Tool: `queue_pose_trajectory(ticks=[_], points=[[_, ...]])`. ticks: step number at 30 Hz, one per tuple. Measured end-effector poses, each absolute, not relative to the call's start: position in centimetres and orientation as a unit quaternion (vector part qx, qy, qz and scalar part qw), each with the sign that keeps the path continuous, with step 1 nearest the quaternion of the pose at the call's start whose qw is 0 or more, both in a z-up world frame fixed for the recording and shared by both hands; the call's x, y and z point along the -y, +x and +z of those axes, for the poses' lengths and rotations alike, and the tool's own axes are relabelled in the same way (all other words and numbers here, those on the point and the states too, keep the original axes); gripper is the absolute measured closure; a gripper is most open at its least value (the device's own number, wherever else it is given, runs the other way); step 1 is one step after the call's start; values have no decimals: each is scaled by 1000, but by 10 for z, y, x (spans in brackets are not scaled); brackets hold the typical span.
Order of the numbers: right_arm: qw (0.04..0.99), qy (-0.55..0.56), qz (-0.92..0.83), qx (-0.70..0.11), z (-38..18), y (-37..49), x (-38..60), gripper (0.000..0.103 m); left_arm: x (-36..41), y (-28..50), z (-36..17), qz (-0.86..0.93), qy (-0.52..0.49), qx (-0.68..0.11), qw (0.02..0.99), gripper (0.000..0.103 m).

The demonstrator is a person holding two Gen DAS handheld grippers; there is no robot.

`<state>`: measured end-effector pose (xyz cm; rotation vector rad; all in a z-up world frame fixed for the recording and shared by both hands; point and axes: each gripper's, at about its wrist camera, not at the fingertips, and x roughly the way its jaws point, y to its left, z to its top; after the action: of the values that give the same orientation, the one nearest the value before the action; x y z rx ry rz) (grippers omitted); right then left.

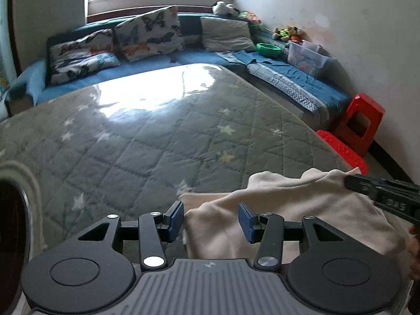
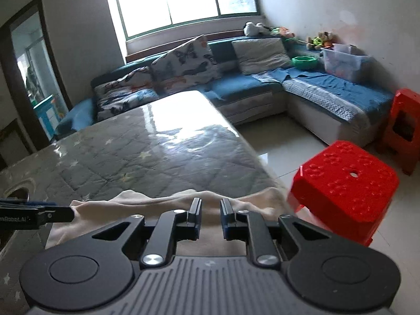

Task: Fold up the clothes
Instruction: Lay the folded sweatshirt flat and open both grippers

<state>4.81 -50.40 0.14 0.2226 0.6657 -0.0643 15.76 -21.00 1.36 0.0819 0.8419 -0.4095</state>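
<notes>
A cream garment (image 1: 302, 210) lies partly folded on the near right part of the grey quilted table cover (image 1: 157, 144). My left gripper (image 1: 210, 220) is open, its blue pads on either side of the garment's left edge, holding nothing. The right gripper shows at the right of the left wrist view (image 1: 380, 191), touching the garment's far right corner. In the right wrist view the right gripper (image 2: 210, 210) has a narrow gap between its pads, over the cream garment (image 2: 162, 204), with no cloth clearly pinched. The left gripper shows at the left edge (image 2: 39, 214), at the garment's left corner.
A red plastic stool (image 2: 344, 186) stands close to the table's right edge, and another red stool (image 2: 404, 128) stands by the wall. A blue corner sofa (image 2: 262, 86) with butterfly cushions (image 2: 183, 63) runs behind the table. A clear storage box (image 2: 341, 63) and green bowl (image 2: 304, 62) sit on the sofa.
</notes>
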Motion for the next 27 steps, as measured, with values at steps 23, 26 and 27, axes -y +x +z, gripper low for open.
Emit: queue_pose_trajectory(ticks=[23,26,27], points=[[935,75,5,-346,-6,48,463,64,221,166,0,-197,67,-401,892,51],[937,73,6,-341,-4,46,457,61,221,163,1,-196,70,-398,893,50],[937,75,8,-341,-4,46,455,60,221,162,1,-196,72,-398,893,50]])
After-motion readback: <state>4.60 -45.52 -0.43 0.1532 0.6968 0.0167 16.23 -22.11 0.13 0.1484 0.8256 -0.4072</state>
